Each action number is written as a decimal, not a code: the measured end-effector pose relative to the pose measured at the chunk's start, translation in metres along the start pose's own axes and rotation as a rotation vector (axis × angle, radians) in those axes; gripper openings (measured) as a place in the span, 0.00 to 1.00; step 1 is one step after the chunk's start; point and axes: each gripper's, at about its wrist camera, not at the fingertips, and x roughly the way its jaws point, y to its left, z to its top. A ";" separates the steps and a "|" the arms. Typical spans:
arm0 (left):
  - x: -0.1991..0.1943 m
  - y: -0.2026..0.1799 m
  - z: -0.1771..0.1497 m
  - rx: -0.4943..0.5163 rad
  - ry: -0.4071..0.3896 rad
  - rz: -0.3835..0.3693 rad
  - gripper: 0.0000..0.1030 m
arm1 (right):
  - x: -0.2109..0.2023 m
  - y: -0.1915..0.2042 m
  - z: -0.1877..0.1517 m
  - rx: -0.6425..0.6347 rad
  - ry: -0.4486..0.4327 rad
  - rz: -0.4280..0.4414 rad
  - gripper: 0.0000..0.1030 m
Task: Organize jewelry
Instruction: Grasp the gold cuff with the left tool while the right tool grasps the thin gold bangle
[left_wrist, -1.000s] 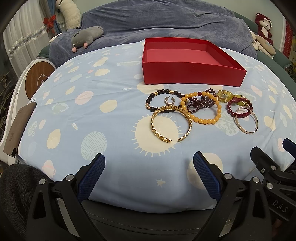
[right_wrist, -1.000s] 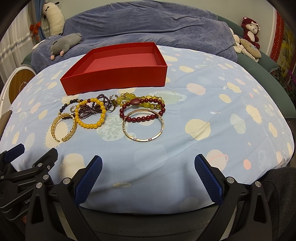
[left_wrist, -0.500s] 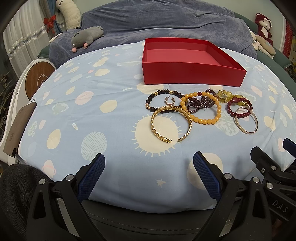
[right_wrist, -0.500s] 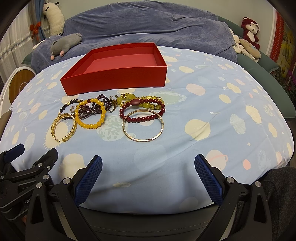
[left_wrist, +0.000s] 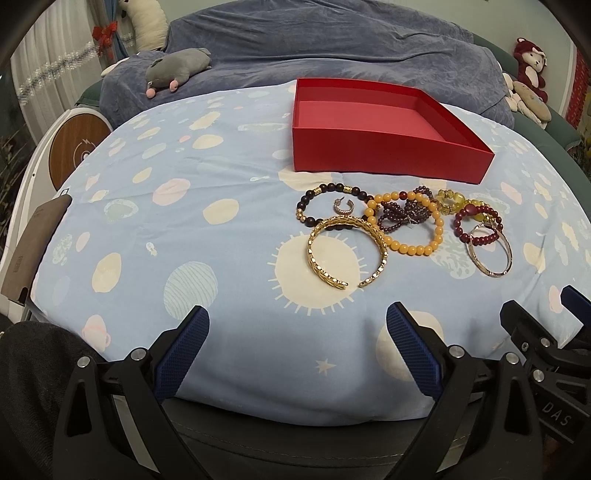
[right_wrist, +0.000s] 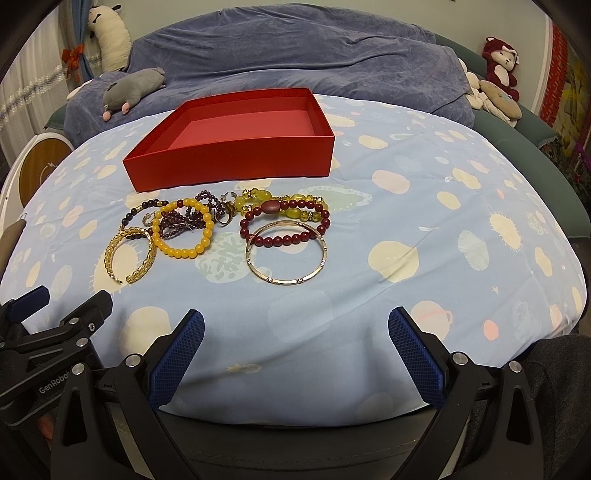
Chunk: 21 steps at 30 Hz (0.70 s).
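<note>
An empty red box (left_wrist: 384, 140) (right_wrist: 236, 144) stands on the blue patterned cloth (left_wrist: 184, 229). In front of it lie several bracelets: a gold cuff (left_wrist: 380, 240) (right_wrist: 147, 242), a yellow bead bracelet (left_wrist: 437, 230) (right_wrist: 207, 230), a dark bead bracelet (left_wrist: 314, 194), a dark red bead bracelet (right_wrist: 280, 240), a thin gold bangle (left_wrist: 508, 254) (right_wrist: 317, 269), and a small ring (left_wrist: 342, 209). My left gripper (left_wrist: 298, 325) is open and empty, near the front edge. My right gripper (right_wrist: 295, 326) is open and empty, in front of the bangle.
A blue-grey blanket (right_wrist: 295, 59) covers the back. A grey plush mouse (left_wrist: 177, 72) lies at the back left, and plush toys (right_wrist: 498, 74) at the back right. A round wooden-faced device (left_wrist: 77, 147) stands left of the cloth.
</note>
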 end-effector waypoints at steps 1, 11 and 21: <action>0.000 0.001 0.001 -0.005 0.001 -0.008 0.90 | 0.000 -0.001 0.001 0.007 0.001 0.003 0.93; 0.011 -0.011 0.015 0.020 0.017 -0.049 0.91 | 0.004 -0.011 0.006 0.047 0.011 0.004 0.93; 0.050 -0.021 0.034 0.028 0.119 -0.070 0.75 | 0.016 -0.011 0.012 0.035 0.041 0.002 0.93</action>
